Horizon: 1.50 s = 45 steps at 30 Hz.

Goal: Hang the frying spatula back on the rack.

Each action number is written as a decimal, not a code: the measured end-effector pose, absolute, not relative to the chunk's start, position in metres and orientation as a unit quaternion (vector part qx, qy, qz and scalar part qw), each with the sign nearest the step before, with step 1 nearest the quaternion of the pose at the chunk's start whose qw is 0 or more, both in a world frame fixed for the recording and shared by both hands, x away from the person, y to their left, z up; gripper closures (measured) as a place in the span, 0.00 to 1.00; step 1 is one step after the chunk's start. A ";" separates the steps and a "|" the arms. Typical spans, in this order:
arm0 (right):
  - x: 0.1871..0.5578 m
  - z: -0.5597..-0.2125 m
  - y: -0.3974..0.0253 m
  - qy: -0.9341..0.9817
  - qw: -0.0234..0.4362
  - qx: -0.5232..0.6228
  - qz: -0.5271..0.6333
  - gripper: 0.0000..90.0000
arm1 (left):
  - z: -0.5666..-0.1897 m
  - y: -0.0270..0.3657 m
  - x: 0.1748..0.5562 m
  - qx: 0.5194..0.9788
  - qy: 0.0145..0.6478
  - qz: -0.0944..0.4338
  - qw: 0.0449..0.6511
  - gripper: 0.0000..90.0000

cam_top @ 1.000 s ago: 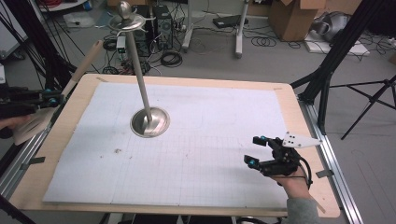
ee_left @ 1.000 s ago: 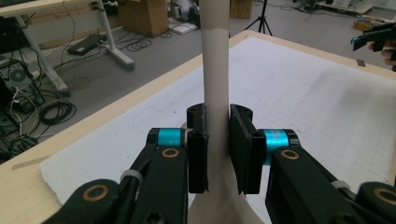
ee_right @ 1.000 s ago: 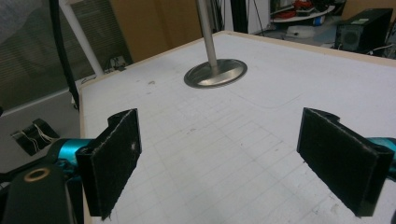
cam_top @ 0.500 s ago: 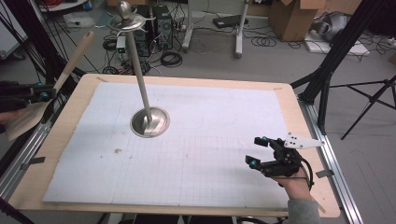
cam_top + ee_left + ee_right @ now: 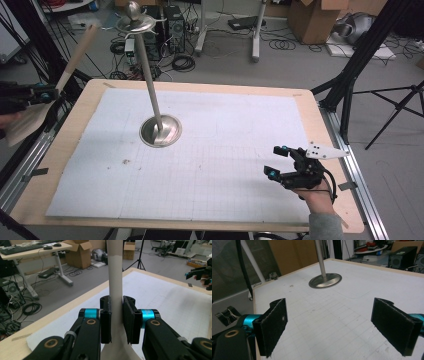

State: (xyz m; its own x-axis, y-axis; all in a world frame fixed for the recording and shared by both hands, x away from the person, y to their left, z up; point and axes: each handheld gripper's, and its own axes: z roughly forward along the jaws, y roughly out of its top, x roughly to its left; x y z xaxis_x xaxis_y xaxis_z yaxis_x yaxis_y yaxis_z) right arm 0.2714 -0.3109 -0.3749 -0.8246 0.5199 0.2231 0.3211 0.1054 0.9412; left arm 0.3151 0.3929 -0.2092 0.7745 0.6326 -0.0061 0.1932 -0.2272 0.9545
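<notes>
Gripping a pale wooden spatula [image 5: 115, 277] by its handle, the left tool [image 5: 116, 320] hangs off the counter's [image 5: 75, 135] left edge, while the right tool [image 5: 292, 167] rests open near the right edge, facing a metal stand [image 5: 160, 131].

Lit evenly and brightly from overhead, with only a faint soft shadow around the metal stand's base [image 5: 160, 131]. Mild glare on the white mat [image 5: 225, 150]. Slightly soft and grainy throughout; blurred close up on the left hand-held gripper [image 5: 117, 317].
</notes>
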 end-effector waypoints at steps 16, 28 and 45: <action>0.270 -0.373 -0.314 0.736 0.086 0.284 0.609 0.14 | -0.212 0.384 0.325 0.759 0.273 0.187 0.561 0.86; 0.270 -0.373 -0.315 0.736 0.087 0.284 0.608 0.14 | -0.222 0.377 0.331 0.754 0.273 0.172 0.573 0.86; 0.271 -0.373 -0.314 0.738 0.087 0.282 0.607 0.14 | -0.231 0.362 0.341 0.756 0.276 0.162 0.571 0.86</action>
